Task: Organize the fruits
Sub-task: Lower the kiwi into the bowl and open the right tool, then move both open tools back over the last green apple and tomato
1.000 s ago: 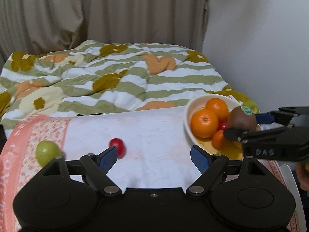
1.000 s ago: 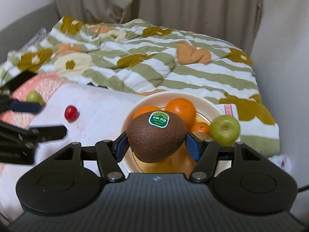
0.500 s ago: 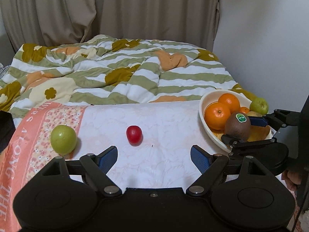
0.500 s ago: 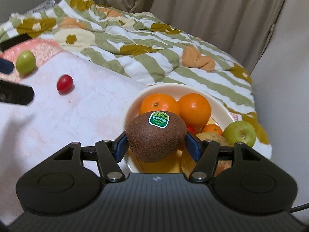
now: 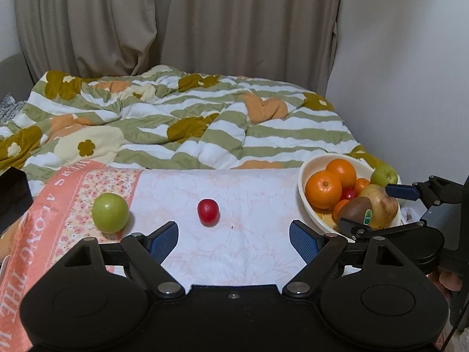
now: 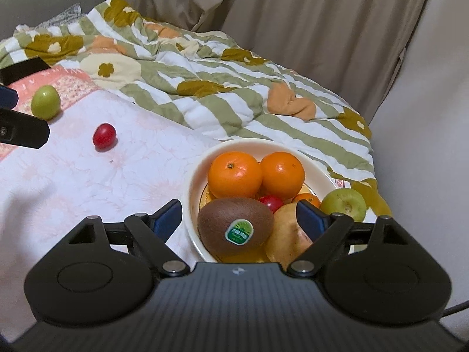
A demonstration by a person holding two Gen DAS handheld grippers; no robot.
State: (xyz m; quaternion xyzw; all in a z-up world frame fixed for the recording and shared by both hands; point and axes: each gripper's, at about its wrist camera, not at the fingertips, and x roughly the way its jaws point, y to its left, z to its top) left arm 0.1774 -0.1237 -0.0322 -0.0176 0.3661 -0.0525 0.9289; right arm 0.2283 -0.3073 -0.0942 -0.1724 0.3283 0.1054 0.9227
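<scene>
The brown kiwi (image 6: pixel 234 226) with a green sticker lies in the cream bowl (image 6: pixel 193 182) beside two oranges (image 6: pixel 234 174) and a yellowish pear (image 6: pixel 287 234). My right gripper (image 6: pixel 239 215) straddles it; its jaws are opening and the pads stand clear of the fruit. In the left wrist view the right gripper (image 5: pixel 375 208) reaches into the bowl (image 5: pixel 302 176) from the right. My left gripper (image 5: pixel 233 234) hangs open over the white cloth with nothing between its fingers. Just ahead of it lie a small red tomato (image 5: pixel 208 211) and, to the left, a green fruit (image 5: pixel 110 212).
Another green apple (image 6: pixel 344 204) sits outside the bowl at its far right, close to the wall. A rumpled striped quilt (image 5: pixel 190 123) covers the bed behind the cloth. Curtains hang at the back. A dark object (image 5: pixel 13 193) lies at the left edge.
My right gripper lowered the kiwi into the bowl and spread its jaws off it. The left gripper drew back and up, so the tomato and green fruit sit farther ahead.
</scene>
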